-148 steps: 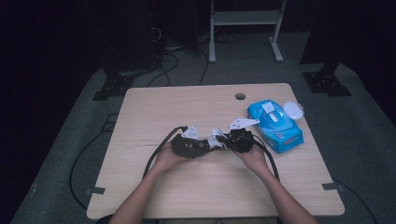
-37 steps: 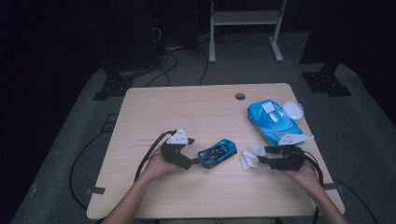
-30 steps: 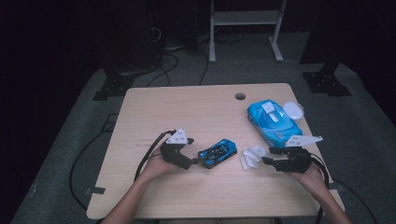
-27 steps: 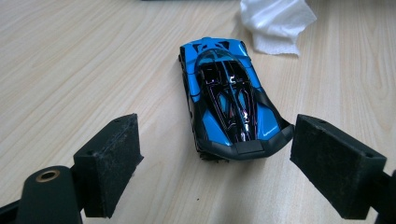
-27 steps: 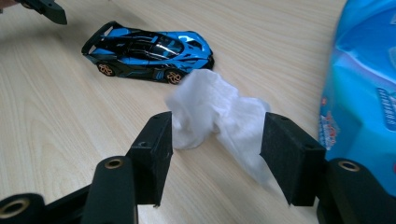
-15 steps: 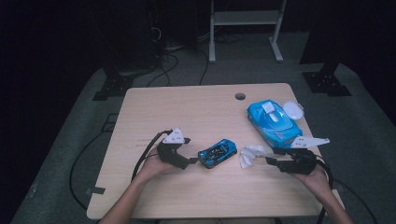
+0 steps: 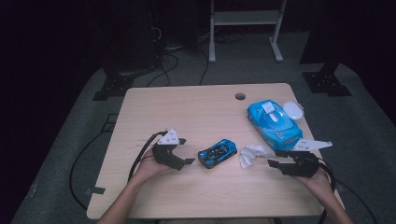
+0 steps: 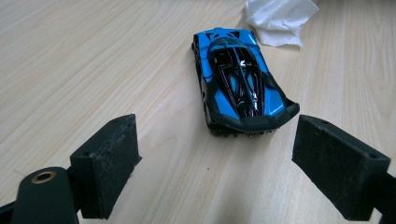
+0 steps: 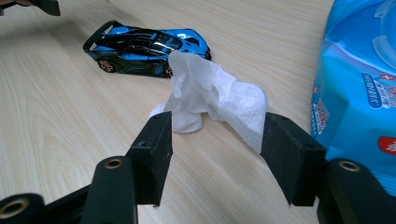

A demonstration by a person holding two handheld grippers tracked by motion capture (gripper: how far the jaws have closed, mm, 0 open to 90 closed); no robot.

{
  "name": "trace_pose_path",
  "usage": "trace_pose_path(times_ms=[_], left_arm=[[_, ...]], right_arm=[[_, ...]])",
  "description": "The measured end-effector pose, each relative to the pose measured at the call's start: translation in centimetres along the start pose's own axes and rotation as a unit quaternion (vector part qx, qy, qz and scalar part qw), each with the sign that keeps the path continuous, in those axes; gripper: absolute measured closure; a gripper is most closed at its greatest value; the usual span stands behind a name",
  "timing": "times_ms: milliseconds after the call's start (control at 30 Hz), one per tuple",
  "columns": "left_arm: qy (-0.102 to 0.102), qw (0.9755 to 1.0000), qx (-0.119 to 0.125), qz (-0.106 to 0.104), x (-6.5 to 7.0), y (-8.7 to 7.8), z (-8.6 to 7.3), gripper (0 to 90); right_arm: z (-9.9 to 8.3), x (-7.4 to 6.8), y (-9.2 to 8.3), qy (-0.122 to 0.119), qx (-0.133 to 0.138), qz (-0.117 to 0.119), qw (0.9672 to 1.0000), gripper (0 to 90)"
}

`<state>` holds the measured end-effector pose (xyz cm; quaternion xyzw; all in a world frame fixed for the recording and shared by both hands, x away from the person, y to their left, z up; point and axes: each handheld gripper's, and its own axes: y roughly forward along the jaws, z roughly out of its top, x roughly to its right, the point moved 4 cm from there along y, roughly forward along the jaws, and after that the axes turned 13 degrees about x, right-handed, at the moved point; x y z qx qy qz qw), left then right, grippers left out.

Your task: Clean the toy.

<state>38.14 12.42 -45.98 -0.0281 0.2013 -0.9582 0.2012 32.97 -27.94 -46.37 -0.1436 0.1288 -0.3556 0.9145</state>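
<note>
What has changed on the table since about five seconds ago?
Both claws have parted from the middle: the left claw let go of the toy car and drew back open; the right claw dropped the crumpled wipe and pulled right, also open. The wipes pack stayed put.

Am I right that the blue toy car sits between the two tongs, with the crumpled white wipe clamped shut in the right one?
Not quite. In the right gripper view the right tongs stand open; the crumpled white wipe lies loose on the table. The blue toy car does sit between the two tongs.
</note>
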Motion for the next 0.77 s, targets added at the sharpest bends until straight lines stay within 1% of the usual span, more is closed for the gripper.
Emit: trace_pose_path(times_ms=[267,333,467,567,667,767], left_arm=[[-0.006,1.0,-0.003,0.006,-0.1,-0.8,-0.6,13.2],[-0.009,0.9999,-0.005,0.009,-0.1,-1.1,-0.8,13.1],[-0.013,0.9998,-0.002,0.014,-0.3,-1.6,-1.2,12.8],[-0.017,0.9997,0.004,0.018,-0.3,-1.9,-1.5,12.7],[-0.018,0.9996,0.006,0.021,-0.4,-2.0,-1.8,12.6],[-0.026,0.9993,0.007,0.025,-0.5,-2.1,-2.1,12.1]], right_arm=[[-0.6,0.0,-0.5,0.002,0.004,-0.002,1.0,41.2],[-0.9,0.1,-0.7,0.007,0.005,-0.003,1.0,40.9],[-1.4,0.3,-1.2,0.017,0.013,-0.006,0.9998,40.3],[-1.6,0.4,-1.5,0.018,0.019,-0.011,0.9996,39.4],[-1.8,0.3,-1.6,0.02,0.022,-0.012,0.9995,38.9],[-2.3,0.4,-1.6,0.025,0.026,-0.011,0.9993,38.3]])
